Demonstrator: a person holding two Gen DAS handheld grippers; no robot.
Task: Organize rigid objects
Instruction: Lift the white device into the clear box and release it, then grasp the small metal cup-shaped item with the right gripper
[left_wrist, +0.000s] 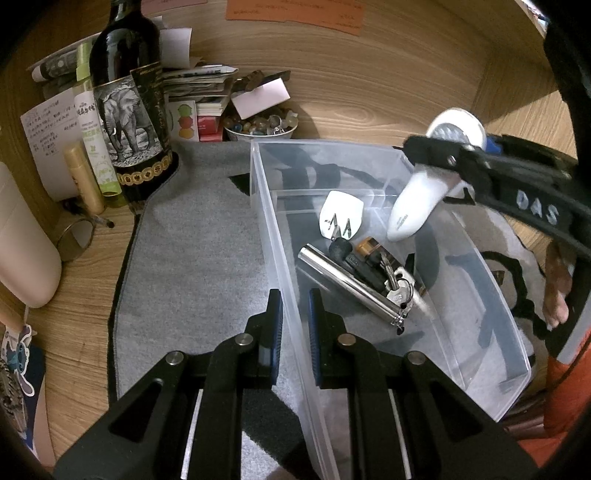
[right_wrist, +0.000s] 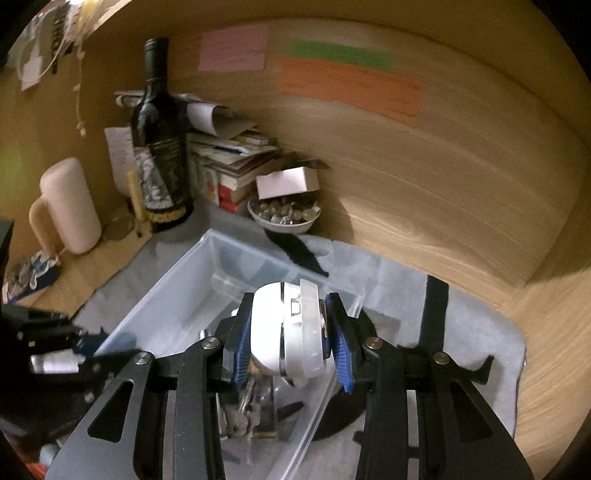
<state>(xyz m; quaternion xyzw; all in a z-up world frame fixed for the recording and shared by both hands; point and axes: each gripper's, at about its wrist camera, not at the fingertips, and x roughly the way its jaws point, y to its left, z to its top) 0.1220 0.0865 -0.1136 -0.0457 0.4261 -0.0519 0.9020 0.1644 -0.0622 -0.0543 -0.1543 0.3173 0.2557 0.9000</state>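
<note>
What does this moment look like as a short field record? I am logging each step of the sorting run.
left gripper: straddles the near wall of the clear bin, steadying it
right gripper: shut on the white device, held above the bin
bin contents: white plug, metal cylinder, keys
under the bin: grey mat
behind: wine bottle, bowl of stones

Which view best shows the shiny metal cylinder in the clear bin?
Left wrist: the shiny metal cylinder lies fully visible on the clear plastic bin's floor. In the right wrist view, the gripped white device hides it.
</note>
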